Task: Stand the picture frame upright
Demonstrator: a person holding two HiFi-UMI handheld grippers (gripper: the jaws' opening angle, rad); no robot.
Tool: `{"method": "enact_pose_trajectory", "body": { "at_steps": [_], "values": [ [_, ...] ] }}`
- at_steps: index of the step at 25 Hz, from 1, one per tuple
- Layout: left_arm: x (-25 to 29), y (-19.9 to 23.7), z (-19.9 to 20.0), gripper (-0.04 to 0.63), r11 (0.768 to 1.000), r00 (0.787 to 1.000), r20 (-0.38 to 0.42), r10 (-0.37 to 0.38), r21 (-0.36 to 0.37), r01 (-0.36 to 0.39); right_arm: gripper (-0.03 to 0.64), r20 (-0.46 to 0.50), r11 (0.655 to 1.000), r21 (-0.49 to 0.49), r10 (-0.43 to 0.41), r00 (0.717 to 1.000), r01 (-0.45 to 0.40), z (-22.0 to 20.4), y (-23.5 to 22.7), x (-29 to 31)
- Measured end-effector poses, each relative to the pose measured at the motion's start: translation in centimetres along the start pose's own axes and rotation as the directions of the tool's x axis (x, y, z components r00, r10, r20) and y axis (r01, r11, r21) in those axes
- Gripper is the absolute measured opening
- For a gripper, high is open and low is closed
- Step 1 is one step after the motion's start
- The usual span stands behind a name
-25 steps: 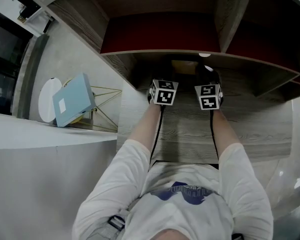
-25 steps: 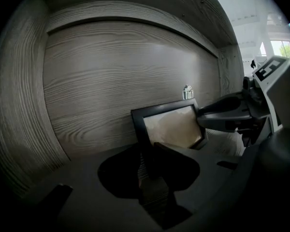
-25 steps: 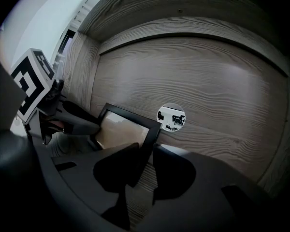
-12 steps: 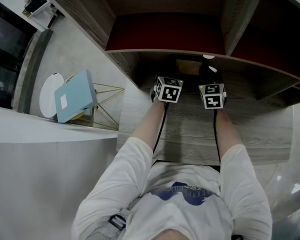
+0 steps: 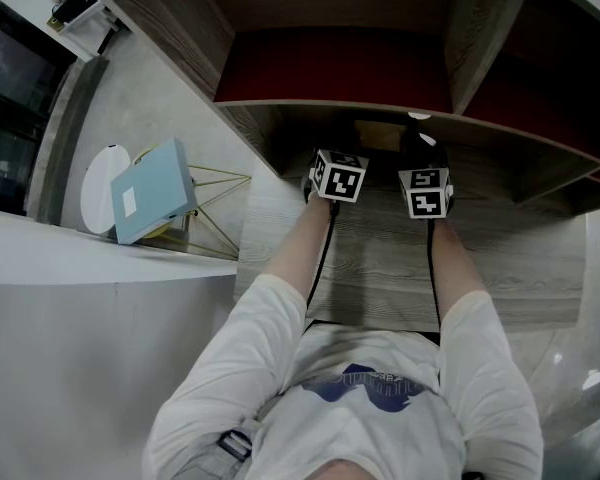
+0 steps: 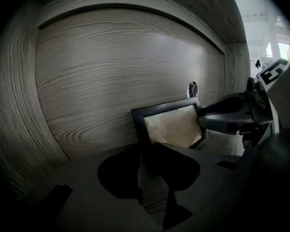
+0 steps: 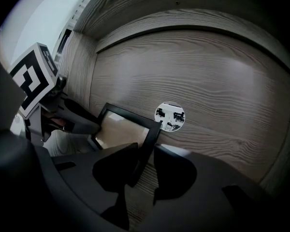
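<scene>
No words or numbers can be read anywhere here. The marker cubes (image 5: 337,177) carry only black-and-white square code patterns. The person's white shirt (image 5: 270,368) bears a dark blue chest print (image 5: 373,383) too blurred to read, and the white label (image 5: 126,204) on a pale blue box (image 5: 160,178) shows no legible lettering.

The picture frame (image 6: 171,127) shows a black border round a pale cream, faintly mottled centre. The shelf's back wall (image 6: 111,66) is grey wood grain, wavy lines all the way across, and the shelf board (image 5: 380,258) has the same grey grain. The upper compartment's back panel (image 5: 330,63) comes up deep red. There's a light blue board (image 5: 150,190) with a small white label (image 5: 127,204), a gold wire stand (image 5: 215,213) and a white disc (image 5: 95,193). The person's shirt (image 5: 270,368) is white, with a blue print (image 5: 370,383).
</scene>
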State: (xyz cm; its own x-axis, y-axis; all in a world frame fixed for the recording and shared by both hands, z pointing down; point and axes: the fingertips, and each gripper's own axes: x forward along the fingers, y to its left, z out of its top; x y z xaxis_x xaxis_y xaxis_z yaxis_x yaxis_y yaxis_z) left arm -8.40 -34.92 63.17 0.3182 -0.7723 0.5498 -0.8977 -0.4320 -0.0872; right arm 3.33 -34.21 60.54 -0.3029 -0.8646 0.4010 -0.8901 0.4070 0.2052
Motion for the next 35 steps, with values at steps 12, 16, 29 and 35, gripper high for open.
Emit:
{"method": "enact_pose_trajectory", "body": {
  "at_steps": [12,16,29,35],
  "values": [
    [-0.2,0.0,0.2,0.135,1.000,1.000,-0.003,-0.027,-0.009,0.027,0.137,0.007,0.999,0.015,-0.033,0.999,0.033,-0.3,-0.5,-0.8],
    [-0.4,0.0,0.4,0.135,1.000,1.000,0.000,-0.019,-0.003,0.019,0.140,0.018,0.999,0.029,-0.043,0.999,0.042,0.2,-0.7,-1.3],
    [-6.1,0.5,2.4,0.135,0.999,0.998,0.040,0.046,-0.029,-0.044,0.138,0.010,0.997,0.067,-0.036,0.999,0.035,3.8,-0.2,-6.1],
    [-9.9,0.1,3.9,0.135,0.998,0.995,0.082,0.061,-0.033,-0.059,0.138,0.017,0.993,0.110,-0.037,0.999,0.035,6.0,0.5,-9.1]
  ]
}}
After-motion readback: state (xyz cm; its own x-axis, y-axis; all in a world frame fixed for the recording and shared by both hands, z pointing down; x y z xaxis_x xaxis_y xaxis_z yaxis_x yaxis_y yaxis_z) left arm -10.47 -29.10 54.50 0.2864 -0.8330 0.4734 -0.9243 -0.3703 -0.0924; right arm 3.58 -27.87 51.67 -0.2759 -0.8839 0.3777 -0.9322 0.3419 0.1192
